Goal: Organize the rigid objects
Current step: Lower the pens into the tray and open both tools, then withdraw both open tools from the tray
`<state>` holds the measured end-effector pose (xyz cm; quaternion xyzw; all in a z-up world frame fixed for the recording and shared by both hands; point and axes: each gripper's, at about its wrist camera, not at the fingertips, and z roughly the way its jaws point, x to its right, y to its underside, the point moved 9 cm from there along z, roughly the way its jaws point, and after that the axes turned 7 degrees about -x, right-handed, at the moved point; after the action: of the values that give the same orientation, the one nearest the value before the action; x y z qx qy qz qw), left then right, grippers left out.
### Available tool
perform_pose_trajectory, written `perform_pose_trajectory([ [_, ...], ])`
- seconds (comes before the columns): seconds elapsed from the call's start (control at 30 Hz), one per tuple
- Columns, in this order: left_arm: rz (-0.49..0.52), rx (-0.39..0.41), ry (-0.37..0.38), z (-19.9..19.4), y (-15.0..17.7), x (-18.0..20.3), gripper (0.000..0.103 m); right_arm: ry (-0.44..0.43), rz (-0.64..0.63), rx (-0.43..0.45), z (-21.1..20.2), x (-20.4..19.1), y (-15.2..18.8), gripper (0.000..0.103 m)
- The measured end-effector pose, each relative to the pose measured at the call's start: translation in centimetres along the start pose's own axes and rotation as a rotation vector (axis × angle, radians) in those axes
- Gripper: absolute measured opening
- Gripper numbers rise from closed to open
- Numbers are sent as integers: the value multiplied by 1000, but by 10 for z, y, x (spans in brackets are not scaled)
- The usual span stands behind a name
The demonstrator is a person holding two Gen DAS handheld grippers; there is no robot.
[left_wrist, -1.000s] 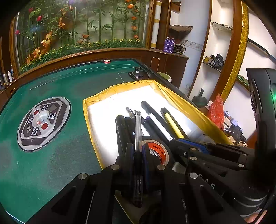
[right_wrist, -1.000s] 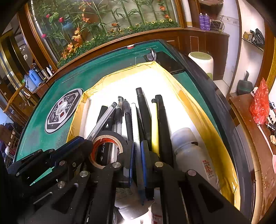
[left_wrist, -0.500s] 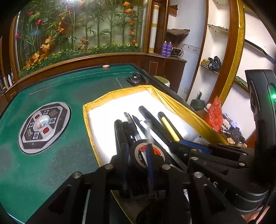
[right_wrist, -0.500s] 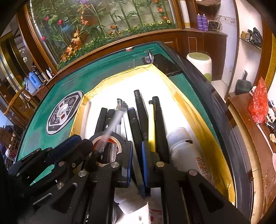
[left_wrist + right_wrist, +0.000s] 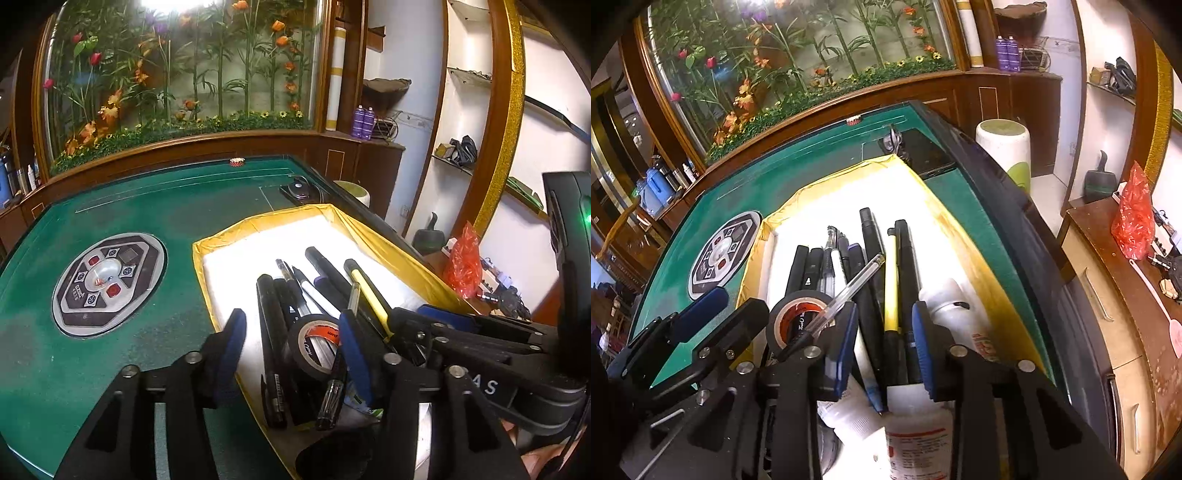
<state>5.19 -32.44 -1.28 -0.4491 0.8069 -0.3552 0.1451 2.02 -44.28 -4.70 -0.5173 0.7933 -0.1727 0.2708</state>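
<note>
A yellow-rimmed tray [image 5: 199, 266] [image 5: 960, 229] with a white floor holds several black markers [image 5: 271, 332], a yellow pen [image 5: 892, 280], a black tape roll [image 5: 314, 343] [image 5: 798, 314] and white bottles [image 5: 949, 302]. My left gripper [image 5: 293, 350] hangs over the markers and tape with its jaws opening; the pads press on nothing. A clear pen [image 5: 338, 369] [image 5: 849, 291] lies loose across the tape roll, against the left gripper's right finger. My right gripper [image 5: 884, 349] is also opening over the black and yellow pens, gripping nothing. A thin blue-tipped pen [image 5: 871, 391] lies below it.
The tray sits on a green felt table [image 5: 110, 369] with a round control panel [image 5: 107, 284] to its left. A dark device [image 5: 923, 151] lies beyond the tray's far corner. A white bin [image 5: 1004, 147] and a wooden cabinet [image 5: 1108, 295] stand off the table's right edge.
Both grippers went from shut to open. The clear pen left the left gripper and fell across the tape roll. The thin pen in the right gripper dropped into the tray.
</note>
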Motion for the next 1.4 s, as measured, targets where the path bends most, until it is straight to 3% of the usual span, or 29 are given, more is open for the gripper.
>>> perform_pose_trajectory([
  [0.63,6,90,-30,-22,2,-5,88,17,19,36,-24,11,9,41],
  [0.97,-3,76,-21,-41,16,-15,100,98,-40,122,-55,4,19,69],
  [1.27,45,81,-94,-60,33,-23,102,142,-67,147,-68,-3,36,79],
  [1.4,47,37,-107,-57,43,-33,102,173,-69,162,-73,-5,46,83],
])
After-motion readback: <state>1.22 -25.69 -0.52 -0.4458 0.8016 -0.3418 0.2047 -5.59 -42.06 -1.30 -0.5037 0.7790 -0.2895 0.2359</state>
